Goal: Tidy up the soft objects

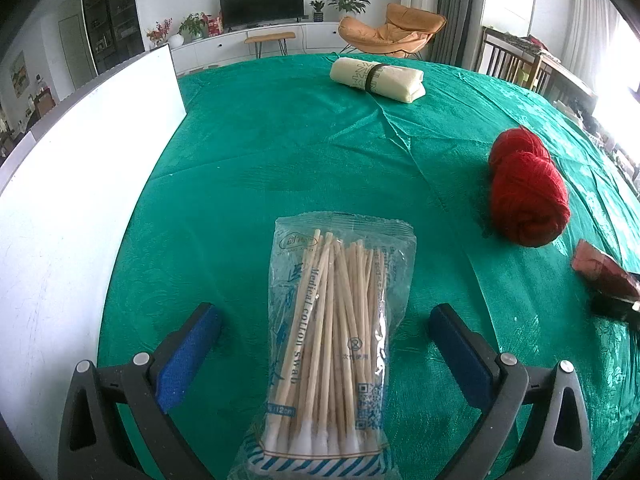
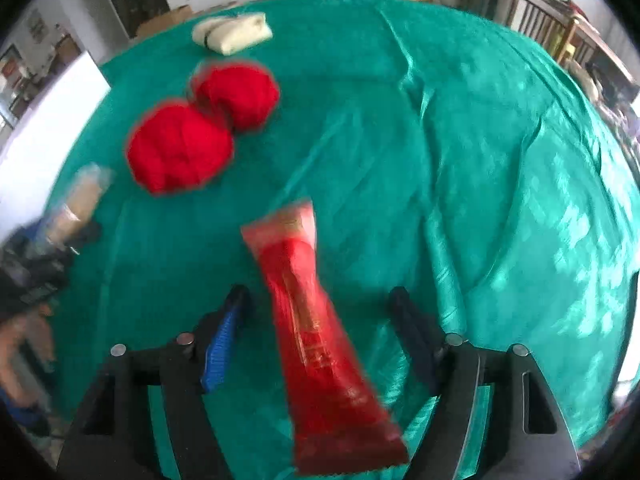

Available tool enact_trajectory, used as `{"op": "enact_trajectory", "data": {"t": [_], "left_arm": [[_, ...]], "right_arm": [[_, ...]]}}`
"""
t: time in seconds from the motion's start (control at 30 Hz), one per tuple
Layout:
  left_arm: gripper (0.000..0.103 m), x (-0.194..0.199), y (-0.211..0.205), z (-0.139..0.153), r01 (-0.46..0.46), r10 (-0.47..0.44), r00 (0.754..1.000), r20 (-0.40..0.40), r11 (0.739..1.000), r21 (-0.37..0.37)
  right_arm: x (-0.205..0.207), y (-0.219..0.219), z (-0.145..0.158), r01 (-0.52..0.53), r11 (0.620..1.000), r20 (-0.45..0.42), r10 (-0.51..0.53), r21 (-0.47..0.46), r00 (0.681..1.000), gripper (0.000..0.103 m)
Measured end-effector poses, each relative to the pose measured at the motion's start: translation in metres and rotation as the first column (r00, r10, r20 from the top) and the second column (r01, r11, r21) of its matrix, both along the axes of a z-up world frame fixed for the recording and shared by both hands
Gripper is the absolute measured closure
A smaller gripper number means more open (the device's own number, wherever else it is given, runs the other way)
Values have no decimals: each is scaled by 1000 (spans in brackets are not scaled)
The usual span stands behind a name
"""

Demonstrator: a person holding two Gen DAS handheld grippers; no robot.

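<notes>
My left gripper (image 1: 324, 320) wide, cotton swab pack (image 1: 332, 344) between its jaws on the green bench (image 1: 280, 152); right gripper (image 2: 320, 300) wide around red packet (image 2: 320, 340); red yarn (image 2: 200, 132) far left

A shiny, creased green cloth (image 1: 300, 148) covers the counter. The swab pack (image 1: 334, 340) is clear glossy plastic film over pale wooden sticks with white cotton tips. The red yarn (image 1: 528, 196) looks fuzzy and matt. The rolled towel (image 1: 376, 76) is soft cream fabric. The red packet (image 2: 320, 332) is glossy foil-like wrap.
</notes>
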State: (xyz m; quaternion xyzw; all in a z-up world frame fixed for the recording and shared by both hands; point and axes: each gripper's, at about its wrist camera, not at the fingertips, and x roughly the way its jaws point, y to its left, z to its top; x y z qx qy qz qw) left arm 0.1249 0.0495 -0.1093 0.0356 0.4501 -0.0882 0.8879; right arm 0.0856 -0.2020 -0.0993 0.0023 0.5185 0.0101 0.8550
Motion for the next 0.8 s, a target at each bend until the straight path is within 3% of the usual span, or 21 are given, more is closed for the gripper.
{"op": "enact_trajectory", "data": {"t": [0.07, 0.13, 0.8], "left_arm": [[0, 0, 0, 0, 0, 0, 1000, -1, 1000, 0], [0, 0, 0, 0, 0, 0, 1000, 0, 1000, 0], [0, 0, 0, 0, 0, 0, 1000, 0, 1000, 0]], "right_arm": [[-10, 3, -1, 20, 999, 95, -16, -36, 995, 20], [-20, 1, -4, 43, 999, 164, -40, -12, 986, 19], [-25, -3, -2, 52, 998, 175, -47, -24, 984, 19]]}}
